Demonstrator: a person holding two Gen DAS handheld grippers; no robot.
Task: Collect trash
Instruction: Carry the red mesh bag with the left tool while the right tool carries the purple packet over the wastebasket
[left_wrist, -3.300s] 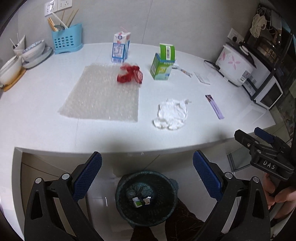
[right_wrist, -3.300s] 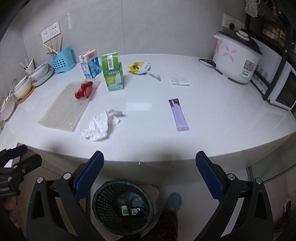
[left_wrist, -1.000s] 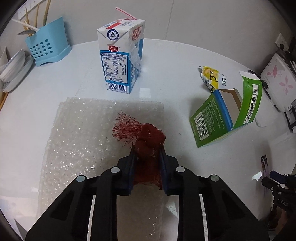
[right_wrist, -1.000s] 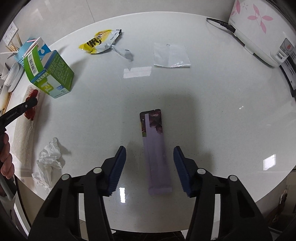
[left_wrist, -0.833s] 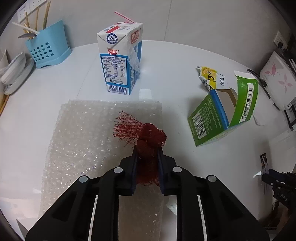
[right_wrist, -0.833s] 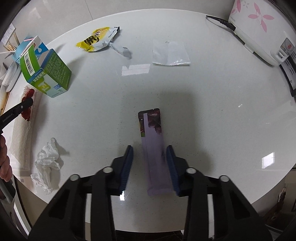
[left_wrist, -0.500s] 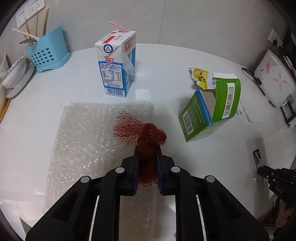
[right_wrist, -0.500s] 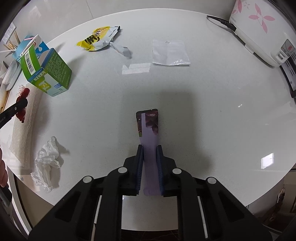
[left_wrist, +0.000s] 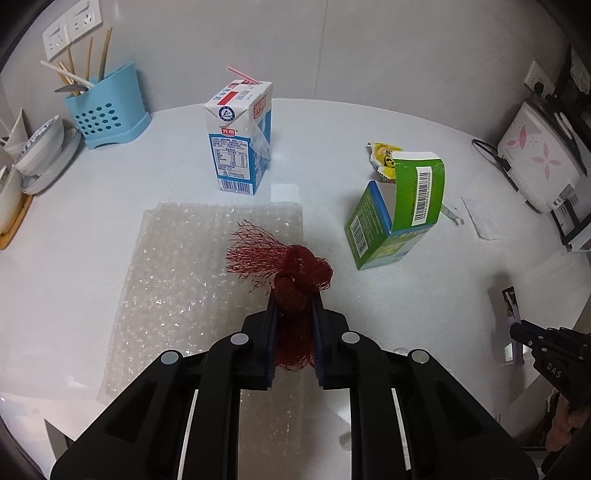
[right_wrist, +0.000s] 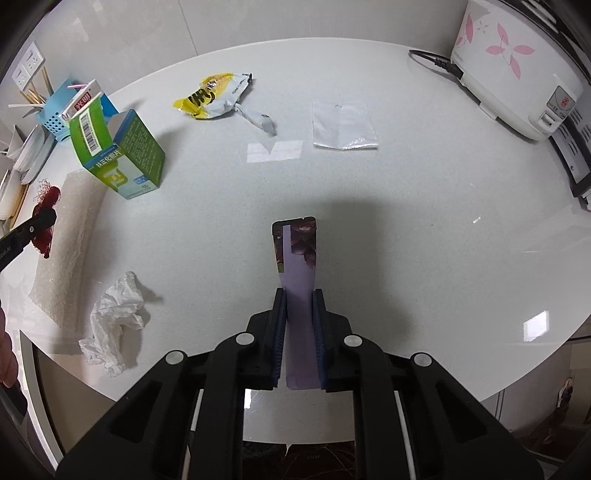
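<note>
Left gripper (left_wrist: 293, 301) jaws pinch the soft, springy red mesh net bag (left_wrist: 286, 273) mid-bunch; right gripper (right_wrist: 298, 295) jaws, just closed, nip the light, slippery purple foil sachet (right_wrist: 297, 254) at its 6 o'clock end.

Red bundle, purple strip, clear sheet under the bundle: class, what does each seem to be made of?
Red bundle: plastic net, likely; open mesh strands fray at one end.
Purple strip: glossy printed sachet film, flat and creased; plastic or foil laminate, unclear which.
Clear sheet: bubble wrap, translucent plastic covered in small glinting bubbles.

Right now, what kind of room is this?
Probably a kitchen: a rice cooker sits on the white counter, with stacked bowls and a blue utensil holder by the wall.
</note>
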